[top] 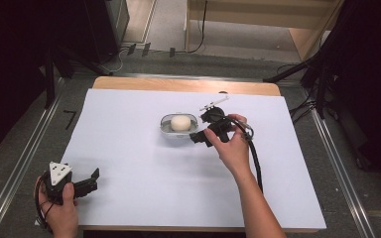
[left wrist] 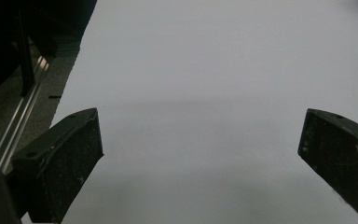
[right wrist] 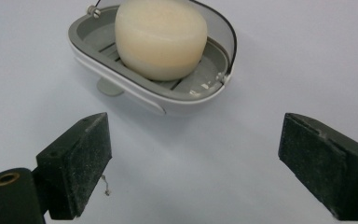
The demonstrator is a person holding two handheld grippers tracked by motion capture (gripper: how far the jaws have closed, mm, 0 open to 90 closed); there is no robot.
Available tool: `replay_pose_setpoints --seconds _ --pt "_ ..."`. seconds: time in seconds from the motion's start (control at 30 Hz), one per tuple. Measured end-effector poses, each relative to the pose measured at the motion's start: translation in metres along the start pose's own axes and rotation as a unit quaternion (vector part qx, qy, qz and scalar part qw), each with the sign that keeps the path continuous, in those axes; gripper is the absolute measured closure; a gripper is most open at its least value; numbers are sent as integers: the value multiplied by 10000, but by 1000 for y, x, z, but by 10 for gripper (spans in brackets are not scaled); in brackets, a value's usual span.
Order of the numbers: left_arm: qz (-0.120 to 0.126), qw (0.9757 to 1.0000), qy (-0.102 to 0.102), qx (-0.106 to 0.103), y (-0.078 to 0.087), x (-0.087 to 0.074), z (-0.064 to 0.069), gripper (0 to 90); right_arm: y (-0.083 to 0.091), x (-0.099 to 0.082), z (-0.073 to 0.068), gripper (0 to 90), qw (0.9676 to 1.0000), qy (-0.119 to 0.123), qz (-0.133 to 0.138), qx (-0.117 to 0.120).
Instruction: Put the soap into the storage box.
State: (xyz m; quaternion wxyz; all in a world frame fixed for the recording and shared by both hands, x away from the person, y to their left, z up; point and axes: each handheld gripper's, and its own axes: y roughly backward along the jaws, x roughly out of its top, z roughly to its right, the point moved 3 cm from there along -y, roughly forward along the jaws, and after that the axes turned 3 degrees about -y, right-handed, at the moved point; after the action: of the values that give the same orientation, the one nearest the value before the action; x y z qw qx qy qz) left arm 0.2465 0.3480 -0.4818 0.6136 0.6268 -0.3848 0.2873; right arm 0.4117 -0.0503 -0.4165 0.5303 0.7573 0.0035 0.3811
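Note:
A cream bar of soap [top: 180, 123] [right wrist: 161, 37] lies in a small grey and white soap dish [top: 165, 128] [right wrist: 135, 93] near the middle of the white table cover. Just right of the dish, my right gripper [top: 197, 138] [right wrist: 193, 163] is held in a hand, jaws wide apart, nothing between them; the dish sits a little beyond the fingertips. At the front left corner, my left gripper [top: 93, 178] [left wrist: 200, 154] rests in the other hand, open and empty, facing bare white surface.
The white sheet [top: 129, 163] covers a wooden table [top: 178, 85]. Metal rails [top: 25, 158] run along both sides. Dark stands and cables [top: 322, 74] sit at the far right, beyond the table's edge.

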Motion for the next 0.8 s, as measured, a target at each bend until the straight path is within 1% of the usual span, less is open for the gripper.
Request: replay_pose_setpoints --seconds 0.23,0.3,0.47,0.5,0.57,0.67,0.8 --pt "-15 10000 -17 16 0 0 0 1 7 -15 7 97 10000 -77 -3 -16" --pt "-13 10000 -23 12 0 0 0 1 9 -19 10 96 10000 -75 3 -36" --pt "-15 10000 -18 6 0 0 0 1 11 -32 19 97 9999 -162 -21 -48" --pt "-10 10000 -12 0 0 0 0 1 11 -34 21 96 9999 -151 -2 -63" --pt "2 10000 -5 7 0 0 0 1 13 -42 25 97 9998 -204 21 -75" --pt "-2 10000 -11 13 0 0 0 1 14 -47 29 96 9997 -202 43 -90" --pt "-10 10000 -24 12 0 0 0 1 17 -56 35 97 9995 -279 77 -103"
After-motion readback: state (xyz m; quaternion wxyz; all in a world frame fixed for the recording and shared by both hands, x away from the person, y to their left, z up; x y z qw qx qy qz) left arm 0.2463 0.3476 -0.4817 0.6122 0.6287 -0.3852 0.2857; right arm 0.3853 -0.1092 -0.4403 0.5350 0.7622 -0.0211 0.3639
